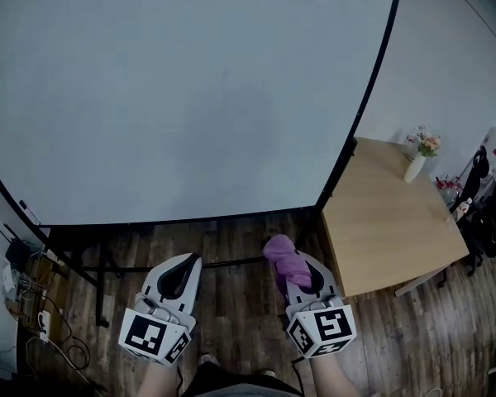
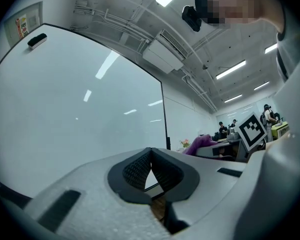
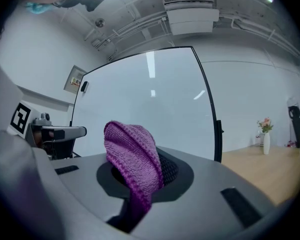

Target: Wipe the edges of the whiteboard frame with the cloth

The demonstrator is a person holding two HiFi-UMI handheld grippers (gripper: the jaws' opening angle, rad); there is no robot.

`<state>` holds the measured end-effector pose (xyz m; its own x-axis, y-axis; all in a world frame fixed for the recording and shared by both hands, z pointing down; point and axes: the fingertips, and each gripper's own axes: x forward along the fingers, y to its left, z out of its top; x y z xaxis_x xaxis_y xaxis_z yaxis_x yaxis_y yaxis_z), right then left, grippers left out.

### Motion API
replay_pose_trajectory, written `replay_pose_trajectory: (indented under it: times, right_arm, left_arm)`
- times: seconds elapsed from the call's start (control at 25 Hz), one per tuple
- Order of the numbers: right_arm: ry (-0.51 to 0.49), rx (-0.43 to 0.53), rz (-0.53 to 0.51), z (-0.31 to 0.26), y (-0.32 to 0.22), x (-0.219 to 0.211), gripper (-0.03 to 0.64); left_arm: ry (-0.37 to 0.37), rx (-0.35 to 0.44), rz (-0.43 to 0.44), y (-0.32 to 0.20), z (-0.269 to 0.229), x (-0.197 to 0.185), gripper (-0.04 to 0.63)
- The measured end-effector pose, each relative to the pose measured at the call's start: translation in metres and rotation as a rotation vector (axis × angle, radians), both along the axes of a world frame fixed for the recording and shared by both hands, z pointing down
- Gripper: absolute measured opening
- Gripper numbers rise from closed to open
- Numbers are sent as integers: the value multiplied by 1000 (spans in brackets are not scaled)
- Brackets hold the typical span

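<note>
A large whiteboard [image 1: 182, 98] with a thin black frame [image 1: 372, 85] fills the head view; its bottom edge [image 1: 182, 219] runs just ahead of both grippers. My right gripper [image 1: 291, 265] is shut on a purple knitted cloth [image 1: 283, 257], which bulges out above the jaws [image 3: 132, 159], short of the board's lower right corner [image 1: 320, 208]. My left gripper [image 1: 184, 267] is shut with nothing in it, its dark pads [image 2: 150, 171] meeting. Both are held low, apart from the board. The board's right frame edge [image 3: 207, 99] stands ahead in the right gripper view.
A wooden table [image 1: 388, 222] stands right of the board, carrying a white vase with flowers [image 1: 419, 157]. Black stand legs [image 1: 99, 267] and cables [image 1: 33, 304] lie at the lower left on the wooden floor [image 1: 240, 246]. An eraser [image 2: 37, 40] sits at the board's top corner. People sit far off [image 2: 225, 129].
</note>
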<state>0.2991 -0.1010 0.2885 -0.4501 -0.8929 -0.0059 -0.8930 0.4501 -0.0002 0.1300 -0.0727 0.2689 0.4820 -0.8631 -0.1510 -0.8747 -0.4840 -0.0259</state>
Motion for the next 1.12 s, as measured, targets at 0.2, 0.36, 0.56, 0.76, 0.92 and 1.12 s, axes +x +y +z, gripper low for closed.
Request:
replay_pose_trajectory:
  times: [0.2,0.36,0.56,0.76,0.92,1.12]
  right_arm:
    - [-2,1,-52,-1,13,7,41]
    - [-14,1,-81,-2,20,13,41]
    - [-12,7,-113,-3,29,18,41]
    - [-13,15,-130,-5,34,21,41]
    - [-18,19,-138,-5,39,21,41]
    - [-25,23,-140,-6,44,19,41]
  left_arm:
    - [11,-7,-39,16,2,9,17]
    - [11,-6,-59,26,1,18,17]
    - [10,-4,-77,37,1,26,17]
    - [8,-1,-89,44,0,32,17]
    - [5,1,-98,50,0,32,17]
    - [2,6,-103,55,-2,30,17]
